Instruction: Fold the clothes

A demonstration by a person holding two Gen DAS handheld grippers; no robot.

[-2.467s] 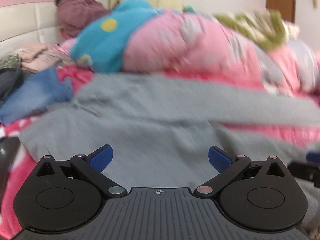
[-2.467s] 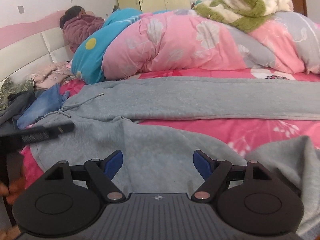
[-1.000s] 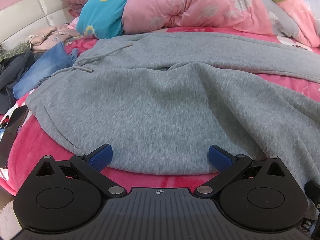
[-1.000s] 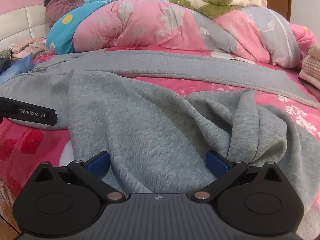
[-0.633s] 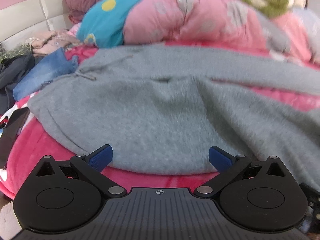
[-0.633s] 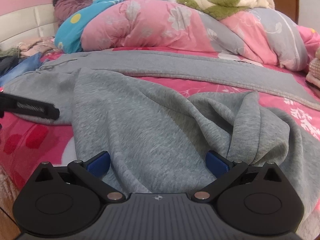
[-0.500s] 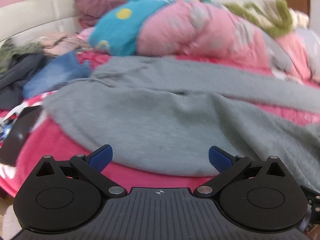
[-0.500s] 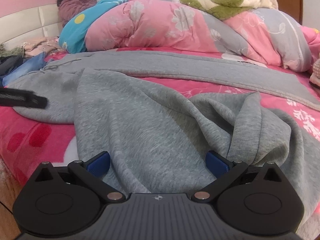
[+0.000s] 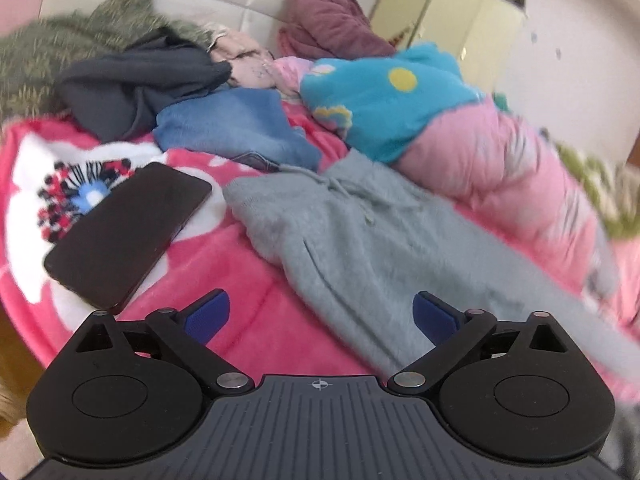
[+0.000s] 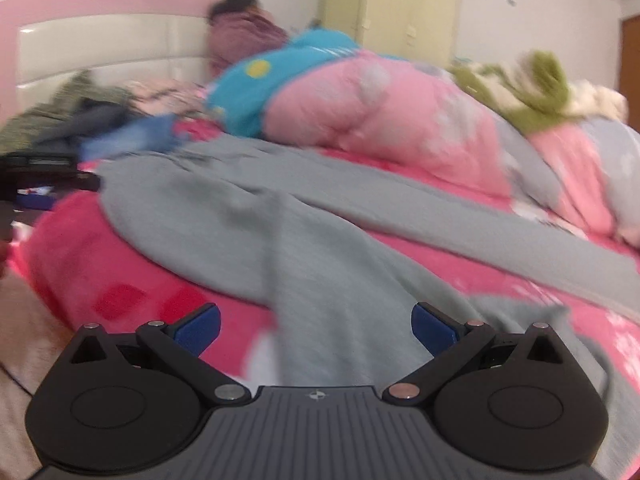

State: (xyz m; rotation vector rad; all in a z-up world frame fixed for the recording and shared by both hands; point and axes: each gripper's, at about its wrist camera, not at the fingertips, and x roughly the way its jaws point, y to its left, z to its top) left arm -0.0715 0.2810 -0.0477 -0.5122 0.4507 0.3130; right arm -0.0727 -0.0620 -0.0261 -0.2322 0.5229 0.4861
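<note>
Grey sweatpants (image 9: 380,240) lie spread on the pink blanket (image 9: 248,280), with the waistband and drawstring (image 9: 352,196) towards the headboard. My left gripper (image 9: 320,316) hangs over the near edge of the waist end. Its jaws are wide and closing, and the blue pads (image 9: 208,314) press on nothing. In the right wrist view the sweatpants (image 10: 320,240) run from upper left down under my right gripper (image 10: 316,328). It stands open over loose grey cloth. The left gripper (image 10: 48,172) shows as a black bar at the left edge.
A black phone (image 9: 128,236) lies on the blanket left of the waistband. Blue jeans (image 9: 236,128), a dark garment (image 9: 136,80) and a green knit (image 9: 36,52) are piled by the headboard. A pink and blue quilt (image 9: 500,168) bulks behind. A person in maroon (image 9: 328,20) lies beyond.
The left view has swung left to the waistband end and rolled, bringing the phone into sight. The right view has shifted left and risen slightly. Both grippers still hold nothing.
</note>
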